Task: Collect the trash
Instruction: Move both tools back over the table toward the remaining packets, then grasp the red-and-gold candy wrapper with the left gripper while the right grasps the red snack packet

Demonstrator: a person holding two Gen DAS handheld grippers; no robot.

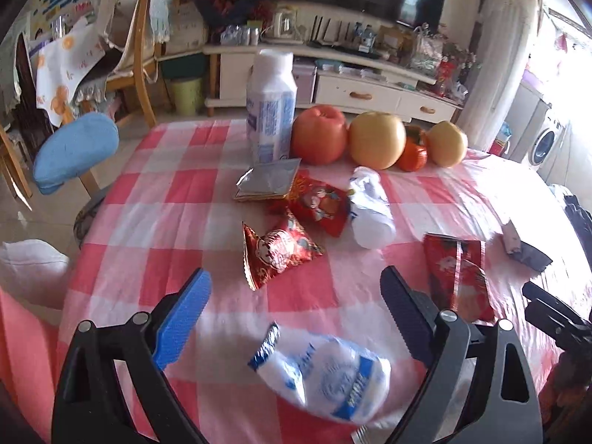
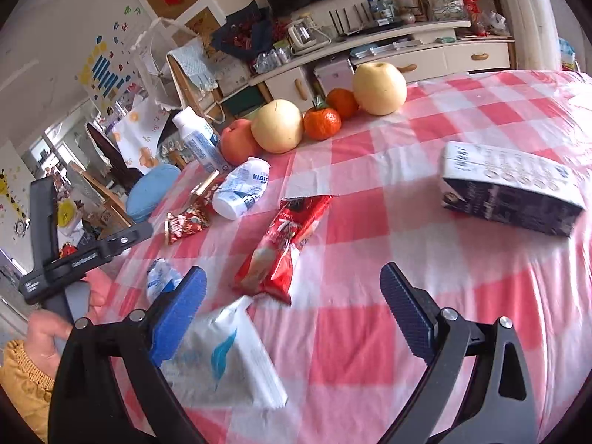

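On a desk [image 1: 177,185] w/ a red-and-white checked cloth, trash and fruit lay scattered. Left hand-held gripper [image 1: 296,298] was spread wide open, holding nothing, hovering over the near edge. Just below and between its fingers lay a crumpled white-and-blue plastic bottle [image 1: 325,373], apparently not touched by either pad. Ahead of it sat a red foil snack wrapper [image 1: 275,255], w/ a second red wrapper [image 1: 318,203] behind, a flat silver packet [image 1: 268,179] and a squashed white bottle [image 1: 370,209] beside that. An upright white bottle w/ blue print [image 1: 270,111] stood at the far edge, next to a red apple [image 1: 320,135], a yellow pear [image 1: 377,140], an orange fruit [image 1: 412,153] and another pear [image 1: 446,144]. To the right lay a long red wrapper [image 1: 457,277].

Right hand-held gripper [image 2: 294,296] was also wide open and empty, over the desk. That long red wrapper [image 2: 285,244] lay just ahead, between its fingers' line. A white plastic bag w/ a blue mark [image 2: 225,359] lay by its left finger, partly hidden behind it. A dark-and-white carton [image 2: 510,188] lay on its side, well apart to the right.
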